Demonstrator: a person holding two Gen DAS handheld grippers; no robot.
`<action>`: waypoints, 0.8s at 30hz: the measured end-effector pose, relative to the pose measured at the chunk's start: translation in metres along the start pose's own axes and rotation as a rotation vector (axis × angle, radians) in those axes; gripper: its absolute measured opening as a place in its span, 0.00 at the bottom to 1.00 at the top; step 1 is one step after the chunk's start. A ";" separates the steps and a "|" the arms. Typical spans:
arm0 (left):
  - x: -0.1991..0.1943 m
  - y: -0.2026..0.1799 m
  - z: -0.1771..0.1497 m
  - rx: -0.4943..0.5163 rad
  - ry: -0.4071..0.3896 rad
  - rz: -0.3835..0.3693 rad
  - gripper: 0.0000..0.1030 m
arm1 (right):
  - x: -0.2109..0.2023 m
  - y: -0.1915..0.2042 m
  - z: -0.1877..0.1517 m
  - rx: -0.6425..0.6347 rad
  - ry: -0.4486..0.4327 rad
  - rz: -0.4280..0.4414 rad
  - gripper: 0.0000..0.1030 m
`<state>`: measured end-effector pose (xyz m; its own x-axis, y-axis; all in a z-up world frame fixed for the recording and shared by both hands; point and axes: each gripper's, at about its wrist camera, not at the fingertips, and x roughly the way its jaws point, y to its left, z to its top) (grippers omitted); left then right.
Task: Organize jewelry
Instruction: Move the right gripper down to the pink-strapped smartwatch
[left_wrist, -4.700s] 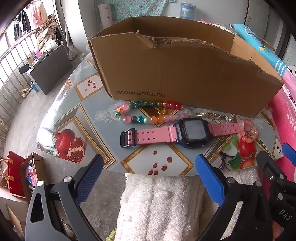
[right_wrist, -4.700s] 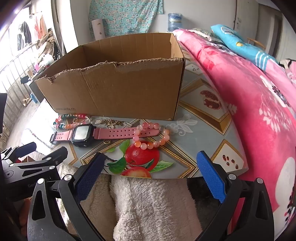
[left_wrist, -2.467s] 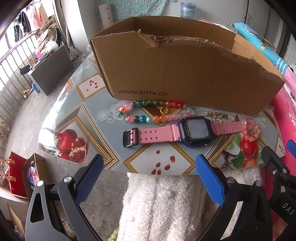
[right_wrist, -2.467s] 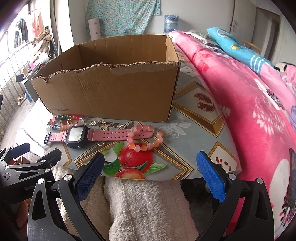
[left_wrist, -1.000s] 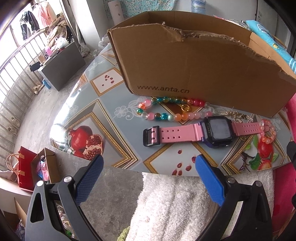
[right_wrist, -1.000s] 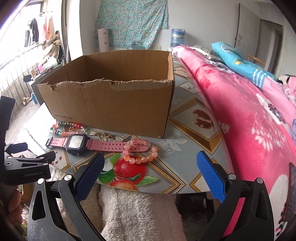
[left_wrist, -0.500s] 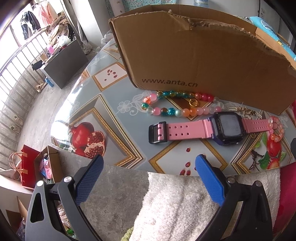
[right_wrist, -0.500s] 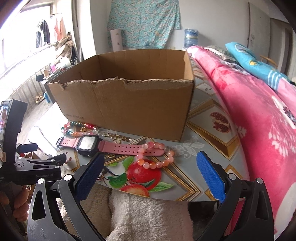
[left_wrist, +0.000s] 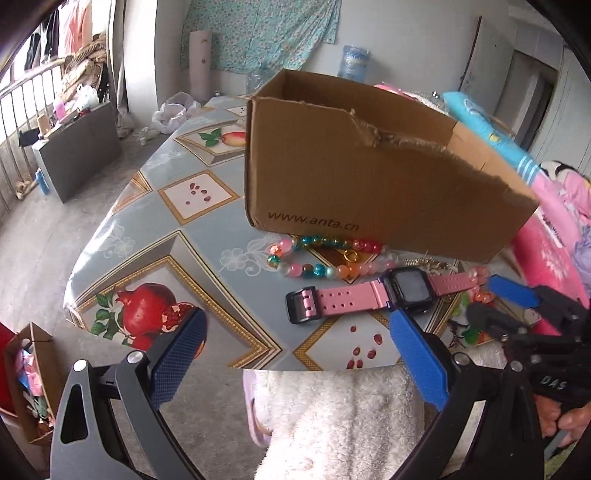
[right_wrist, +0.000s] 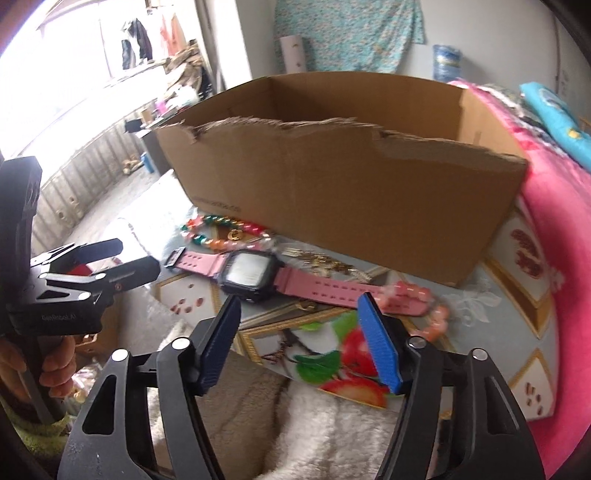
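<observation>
Cardboard box (left_wrist: 369, 177) interior mostly hidden; contents indeterminate. Pink watch (right_wrist: 255, 275) lay on counter (left_wrist: 192, 236) before box, beside bead bracelets (left_wrist: 321, 254). Left gripper (left_wrist: 295, 350) released; right gripper (right_wrist: 299, 325) narrowing, nothing grasped.

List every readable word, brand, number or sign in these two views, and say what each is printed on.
"www.anta.cn": front wall of the cardboard box, left wrist view.
"DAS": body of the right tool, left wrist view; any letters beyond these are cut off.
"GenRobot.AI", faint: body of the left tool, right wrist view.
Watch screen: nothing readable.
Box print in the right wrist view: blurred.
</observation>
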<state>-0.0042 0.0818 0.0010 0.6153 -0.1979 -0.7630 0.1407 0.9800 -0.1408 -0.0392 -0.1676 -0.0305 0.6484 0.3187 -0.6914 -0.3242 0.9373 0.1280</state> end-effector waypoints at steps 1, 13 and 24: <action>0.000 0.003 0.000 -0.001 -0.001 -0.003 0.94 | 0.003 0.003 0.001 -0.013 0.003 0.009 0.57; 0.017 0.006 0.008 -0.023 -0.036 -0.162 0.88 | 0.043 0.043 0.017 -0.230 0.031 0.007 0.40; 0.041 0.006 0.010 -0.046 0.032 -0.244 0.65 | 0.043 0.056 0.010 -0.387 0.022 -0.020 0.43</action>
<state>0.0299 0.0795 -0.0246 0.5425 -0.4290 -0.7222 0.2461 0.9032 -0.3517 -0.0230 -0.1001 -0.0460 0.6438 0.2936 -0.7066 -0.5503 0.8193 -0.1610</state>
